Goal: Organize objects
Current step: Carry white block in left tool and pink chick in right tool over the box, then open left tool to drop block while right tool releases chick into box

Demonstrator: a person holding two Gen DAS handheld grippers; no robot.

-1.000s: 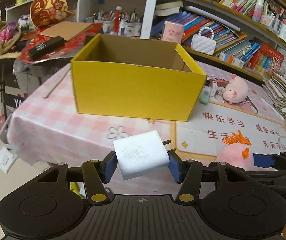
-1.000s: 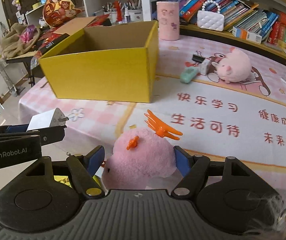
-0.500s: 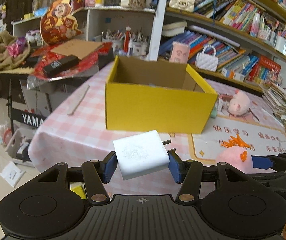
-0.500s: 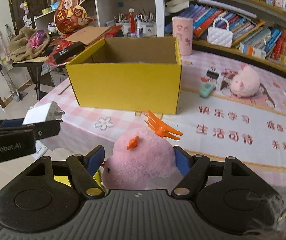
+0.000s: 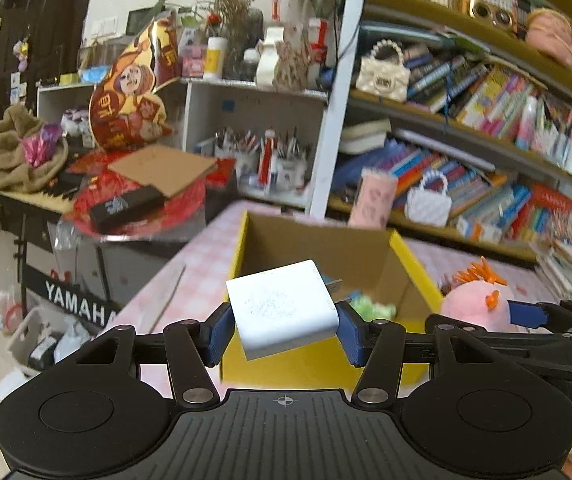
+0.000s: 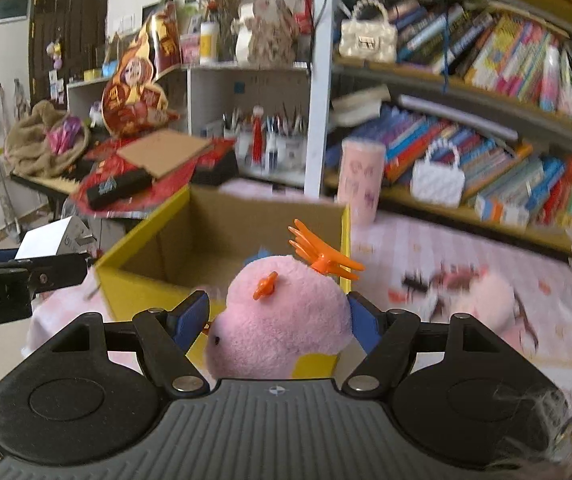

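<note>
Left gripper (image 5: pixel 283 322) clamped on a white charger block (image 5: pixel 283 312), tilted, poised at the near wall of the yellow cardboard box (image 5: pixel 326 364). Right gripper (image 6: pixel 279 320) pinching a pink plush chick (image 6: pixel 286 316) just beside, at the box's near right corner. Risks: releasing short and dropping onto the tablecloth, the block slipping from its tilted grip, grippers knocking together.
</note>
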